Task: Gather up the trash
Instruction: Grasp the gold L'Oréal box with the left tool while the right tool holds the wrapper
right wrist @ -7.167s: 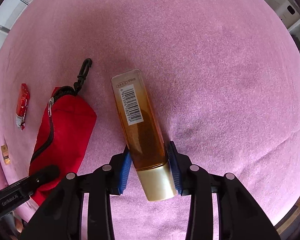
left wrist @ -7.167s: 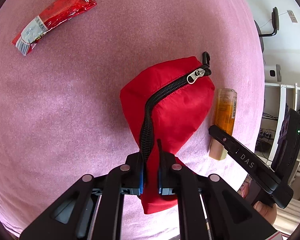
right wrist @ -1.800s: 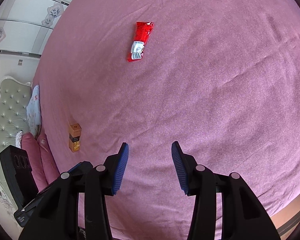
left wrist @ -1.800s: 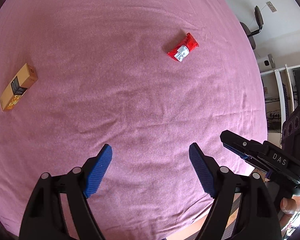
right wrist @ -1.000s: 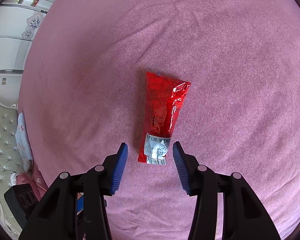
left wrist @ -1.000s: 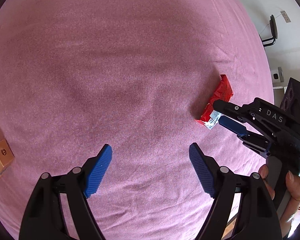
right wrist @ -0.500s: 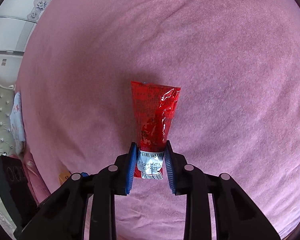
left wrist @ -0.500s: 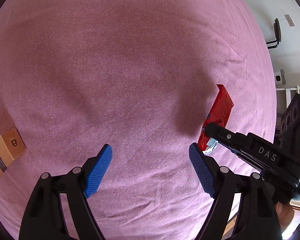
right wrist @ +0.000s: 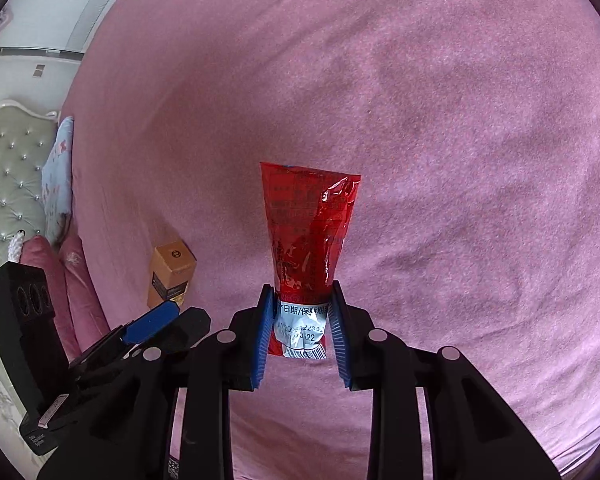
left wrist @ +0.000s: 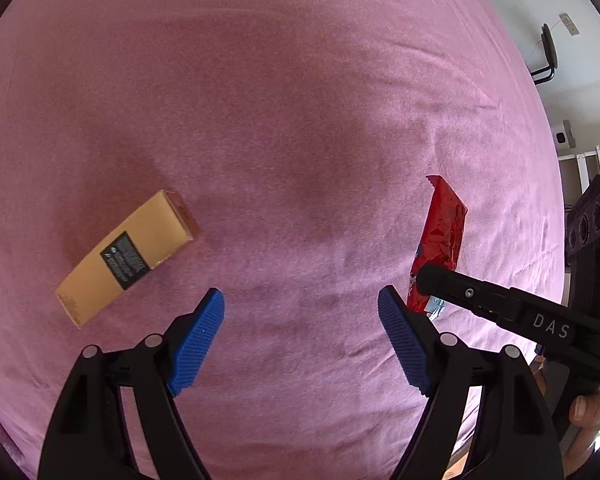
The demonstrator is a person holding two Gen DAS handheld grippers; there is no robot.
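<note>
My right gripper (right wrist: 302, 320) is shut on the white-labelled end of a red foil wrapper (right wrist: 310, 232) and holds it above the pink bedspread. The same wrapper (left wrist: 440, 240) shows at the right of the left wrist view, held by the right gripper (left wrist: 424, 280). A tan cardboard box (left wrist: 128, 256) with a black label lies on the bedspread, ahead and left of my left gripper (left wrist: 300, 340), which is open and empty. The box (right wrist: 170, 276) also shows at the lower left of the right wrist view.
The pink bedspread (left wrist: 300, 120) fills both views. A tufted headboard (right wrist: 8, 184) and pillows (right wrist: 60, 176) are at the left of the right wrist view. A chair (left wrist: 548, 52) and shelving stand past the bed's right edge.
My right gripper closed on the red wrapper and lifted it off the bedspread. My left gripper moved toward the tan box, which now lies much closer.
</note>
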